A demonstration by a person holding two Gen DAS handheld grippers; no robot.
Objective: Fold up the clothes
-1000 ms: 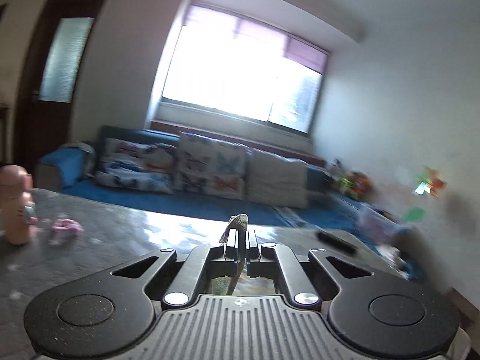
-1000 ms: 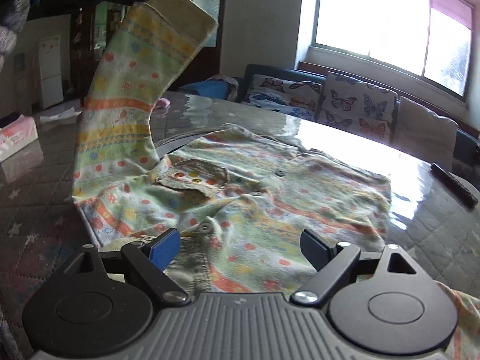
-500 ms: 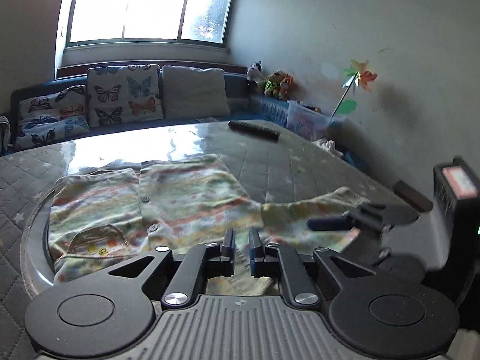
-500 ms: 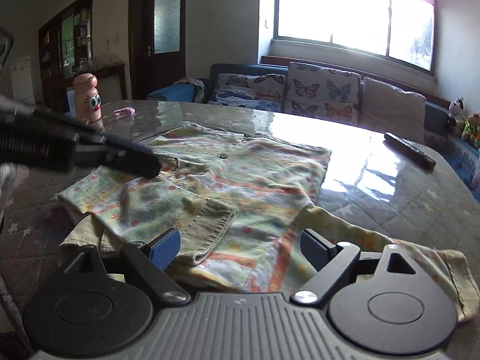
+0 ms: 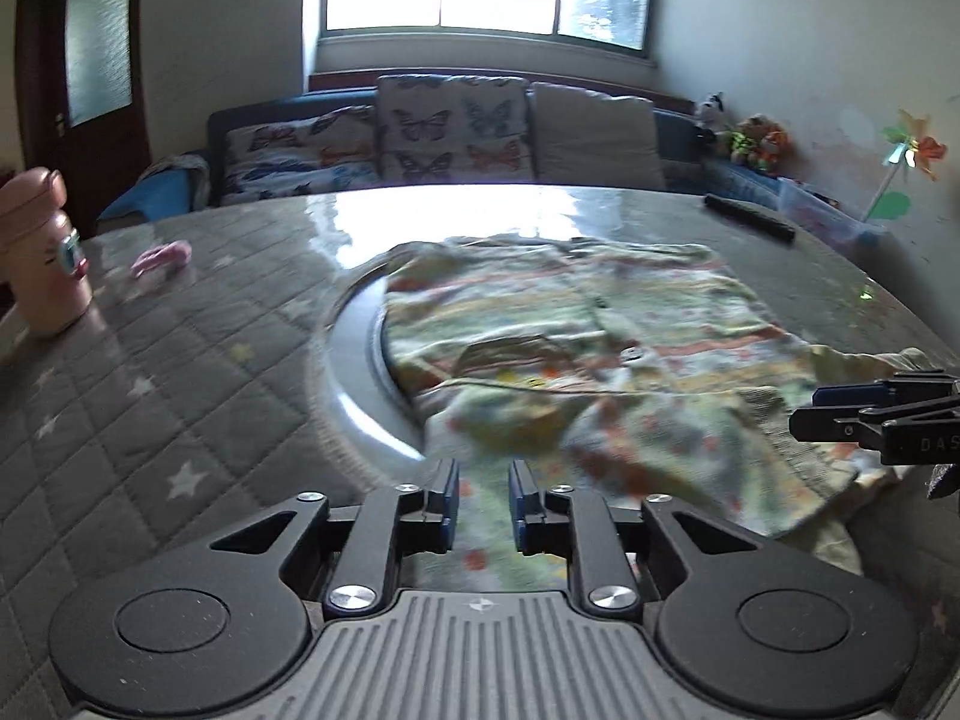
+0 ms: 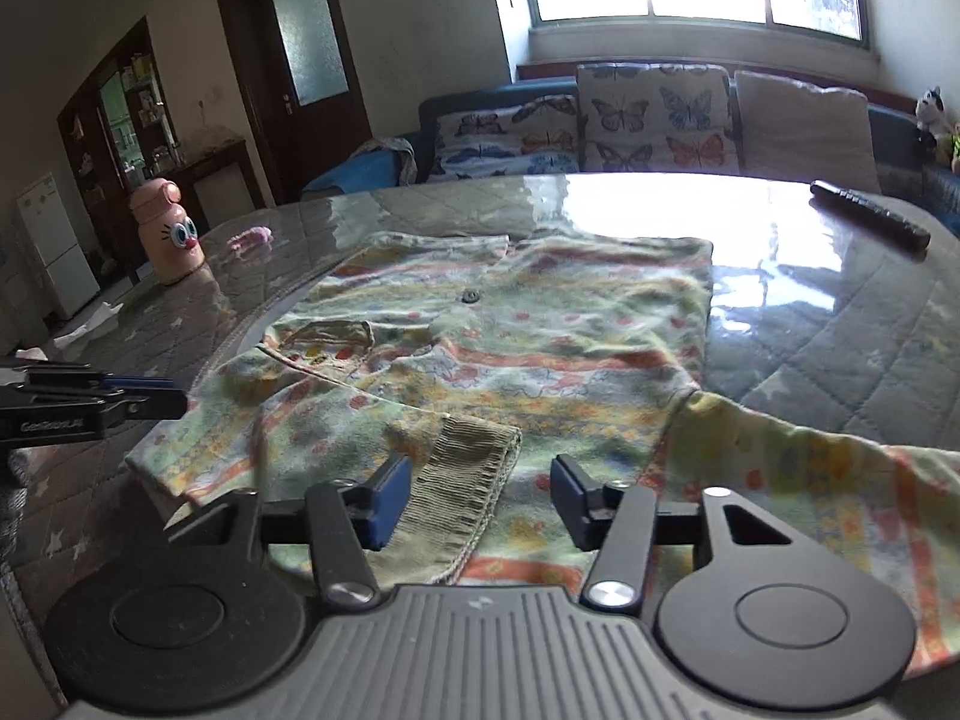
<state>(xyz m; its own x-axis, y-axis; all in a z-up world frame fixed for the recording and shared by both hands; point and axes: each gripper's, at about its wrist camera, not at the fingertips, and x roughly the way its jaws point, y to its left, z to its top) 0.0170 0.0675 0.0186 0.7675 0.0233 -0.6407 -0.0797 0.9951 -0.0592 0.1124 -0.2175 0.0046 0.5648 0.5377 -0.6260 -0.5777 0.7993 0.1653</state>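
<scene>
A child's patterned green, orange and yellow shirt lies spread on the table, its left sleeve folded across the body with the ribbed cuff near me. The other sleeve stretches out to the right. The shirt also shows in the left wrist view. My left gripper is open by a narrow gap and empty, just above the shirt's near edge. My right gripper is open wide and empty, over the folded cuff. Each gripper shows in the other's view, the right gripper and the left gripper.
The table has a quilted grey cover under glass. A pink bottle with a face, a small pink item and a black remote lie on it. A sofa with butterfly cushions stands behind.
My left gripper brought the raised sleeve down across the shirt, let go of it and opened slightly. It has swung back to face the sofa. My right gripper stays open.
</scene>
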